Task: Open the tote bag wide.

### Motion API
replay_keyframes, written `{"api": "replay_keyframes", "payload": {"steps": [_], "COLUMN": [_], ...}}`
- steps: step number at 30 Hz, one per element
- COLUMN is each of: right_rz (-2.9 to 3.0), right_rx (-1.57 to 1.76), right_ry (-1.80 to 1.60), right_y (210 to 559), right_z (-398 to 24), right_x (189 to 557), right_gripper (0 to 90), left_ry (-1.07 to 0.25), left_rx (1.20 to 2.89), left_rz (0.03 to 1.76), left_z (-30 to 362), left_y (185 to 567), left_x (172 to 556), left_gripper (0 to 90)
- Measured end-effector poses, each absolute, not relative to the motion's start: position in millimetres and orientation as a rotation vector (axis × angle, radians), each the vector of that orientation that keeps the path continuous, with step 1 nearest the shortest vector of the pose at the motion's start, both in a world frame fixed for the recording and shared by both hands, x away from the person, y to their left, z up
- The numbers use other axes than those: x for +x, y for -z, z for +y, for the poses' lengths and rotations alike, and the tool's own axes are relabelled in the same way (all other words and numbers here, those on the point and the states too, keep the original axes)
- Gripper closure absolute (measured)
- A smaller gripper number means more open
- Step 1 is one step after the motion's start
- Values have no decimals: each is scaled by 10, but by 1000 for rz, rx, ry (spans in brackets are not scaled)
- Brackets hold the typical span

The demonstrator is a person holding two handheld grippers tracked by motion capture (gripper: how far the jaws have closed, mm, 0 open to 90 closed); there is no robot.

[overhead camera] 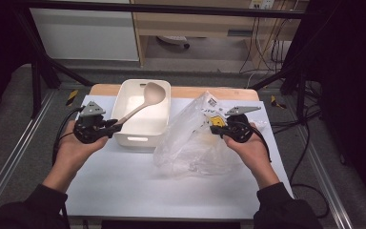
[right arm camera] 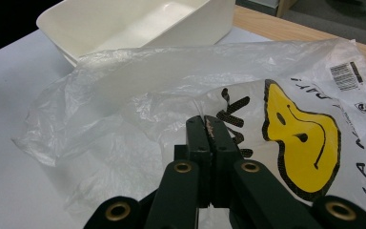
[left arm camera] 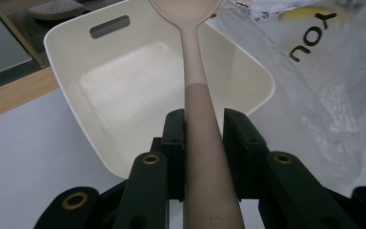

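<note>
Centrally, the left gripper (overhead camera: 110,127) clamps a ladle (overhead camera: 140,104) over the white tub (overhead camera: 143,136); beside it, the right gripper (overhead camera: 215,129) pinches a plastic bag (overhead camera: 190,143).

Left claw (overhead camera: 116,125) holds ladle (overhead camera: 143,101) over tub (overhead camera: 134,139).

Both forearms wear dark sleeves (overhead camera: 279,202) down to the wrist. Each hand carries a black gripper: the left gripper (overhead camera: 116,123) and right gripper (overhead camera: 212,129) are topped with a grey three-cornered plate (small dark holes in it). Black cables trail off them, and brass-ringed screw holes dot the black jaw arms.
</note>
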State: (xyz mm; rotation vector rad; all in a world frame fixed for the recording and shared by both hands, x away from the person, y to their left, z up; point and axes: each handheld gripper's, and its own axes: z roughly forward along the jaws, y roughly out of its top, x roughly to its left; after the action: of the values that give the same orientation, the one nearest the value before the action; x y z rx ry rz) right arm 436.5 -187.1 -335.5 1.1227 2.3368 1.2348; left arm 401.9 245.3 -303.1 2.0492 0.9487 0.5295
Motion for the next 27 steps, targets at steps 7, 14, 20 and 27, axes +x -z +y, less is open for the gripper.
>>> {"api": "replay_keyframes", "payload": {"steps": [7, 14, 20, 27], "right_rz": [2326, 2336, 2345, 2359], "right_rx": [1132, 1137, 1146, 1148], "right_ry": [-1242, -1232, -1232, -1225], "right_y": [3341, 3370, 3407, 3442], "right_z": [-1855, -1845, -1816, -1800], "right_x": [4365, 4379, 4366, 4379], "right_gripper": [900, 900, 900, 900], "left_ry": [-496, -420, -389, -383], "left_rx": [2054, 2076, 2100, 2103], "left_rz": [899, 838, 832, 827], "left_z": [2495, 2497, 2465, 2451], "left_y": [2984, 2982, 3043, 3070], "left_x": [3654, 3375, 3321, 3352], "left_gripper": [709, 709, 709, 709]}}
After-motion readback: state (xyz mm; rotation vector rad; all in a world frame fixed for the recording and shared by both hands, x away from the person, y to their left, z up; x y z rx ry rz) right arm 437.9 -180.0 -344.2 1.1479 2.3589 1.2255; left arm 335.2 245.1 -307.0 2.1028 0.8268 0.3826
